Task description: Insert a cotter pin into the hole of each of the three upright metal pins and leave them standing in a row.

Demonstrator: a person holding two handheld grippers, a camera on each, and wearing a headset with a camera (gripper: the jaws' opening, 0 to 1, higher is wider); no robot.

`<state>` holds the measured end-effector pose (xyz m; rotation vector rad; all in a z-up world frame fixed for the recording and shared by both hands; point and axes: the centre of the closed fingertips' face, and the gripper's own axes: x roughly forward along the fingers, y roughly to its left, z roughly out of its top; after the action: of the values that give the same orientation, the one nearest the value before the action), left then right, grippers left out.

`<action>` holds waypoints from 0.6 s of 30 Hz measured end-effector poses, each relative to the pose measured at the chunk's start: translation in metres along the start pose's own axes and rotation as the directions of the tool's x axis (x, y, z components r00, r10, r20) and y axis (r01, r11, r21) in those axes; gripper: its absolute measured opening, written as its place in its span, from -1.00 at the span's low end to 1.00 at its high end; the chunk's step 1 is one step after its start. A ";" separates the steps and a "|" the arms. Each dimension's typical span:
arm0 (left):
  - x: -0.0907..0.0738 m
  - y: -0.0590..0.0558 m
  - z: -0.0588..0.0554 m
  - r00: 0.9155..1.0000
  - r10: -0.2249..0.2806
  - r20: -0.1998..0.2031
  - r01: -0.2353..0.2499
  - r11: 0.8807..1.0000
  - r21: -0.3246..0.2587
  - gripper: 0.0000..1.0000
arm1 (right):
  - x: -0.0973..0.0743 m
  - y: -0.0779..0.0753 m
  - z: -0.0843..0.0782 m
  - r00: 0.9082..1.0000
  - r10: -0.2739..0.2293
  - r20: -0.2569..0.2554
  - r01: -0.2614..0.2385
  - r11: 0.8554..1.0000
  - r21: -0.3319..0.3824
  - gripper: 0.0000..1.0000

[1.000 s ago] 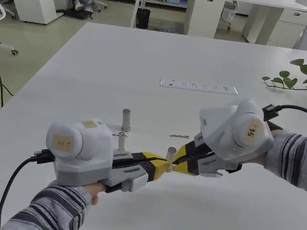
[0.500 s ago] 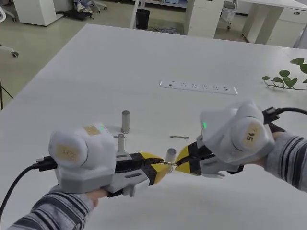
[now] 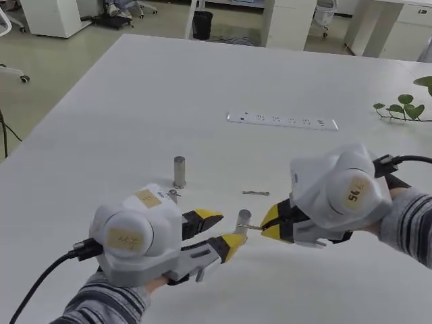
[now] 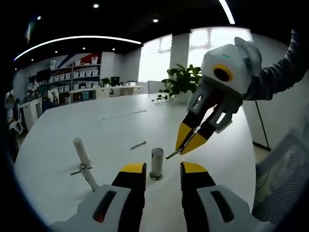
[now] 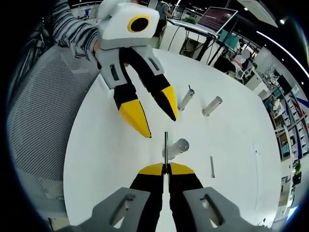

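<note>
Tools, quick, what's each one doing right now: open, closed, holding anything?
Left tool: open, holding nothing.
Right tool: closed on a cotter pin.

My left gripper (image 3: 226, 227) has opened. Its jaws, drawn together right at the nearest metal pin (image 3: 243, 219) a second ago, now stand spread, and I've pulled it back toward me so the tips sit just beside the pin, apart from it. My right gripper (image 3: 270, 225) has eased off to the right as well. Its tips no longer cross the left's, and the cotter pin (image 3: 255, 227) it pinches now spans the gap to the pin's upper end.
</note>
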<state>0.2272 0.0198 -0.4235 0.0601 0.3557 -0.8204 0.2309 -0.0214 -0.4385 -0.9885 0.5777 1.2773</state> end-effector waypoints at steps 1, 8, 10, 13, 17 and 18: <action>0.000 0.001 -0.001 1.000 0.009 -0.005 -0.009 1.000 0.008 -0.49 | 0.000 -0.001 -0.002 1.000 -0.003 -0.004 0.003 1.000 0.003 -1.00; 0.009 0.002 -0.003 0.999 0.042 -0.013 -0.042 0.998 0.055 -0.48 | 0.002 -0.008 -0.012 0.999 -0.011 -0.032 0.012 1.000 0.028 -1.00; 0.013 0.003 -0.004 0.998 0.052 -0.020 -0.051 0.996 0.066 -0.48 | 0.002 -0.009 -0.015 0.999 -0.012 -0.040 0.013 1.000 0.026 -1.00; 0.018 0.007 -0.007 0.997 0.075 -0.028 -0.073 0.996 0.057 -0.48 | 0.003 -0.009 -0.019 0.998 -0.013 -0.055 0.015 1.000 0.024 -1.00; 0.024 0.014 -0.009 0.994 0.107 -0.031 -0.108 0.994 -0.017 -0.50 | 0.004 -0.010 -0.025 0.998 -0.020 -0.066 0.022 0.999 0.037 -1.00; 0.025 0.015 -0.010 0.993 0.110 -0.034 -0.111 0.994 -0.021 -0.50 | 0.004 -0.010 -0.026 0.997 -0.021 -0.068 0.023 0.999 0.039 -1.00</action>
<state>0.2511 0.0140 -0.4427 0.0710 0.3896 -0.7062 0.2458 -0.0414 -0.4522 -1.0054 0.6409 1.2119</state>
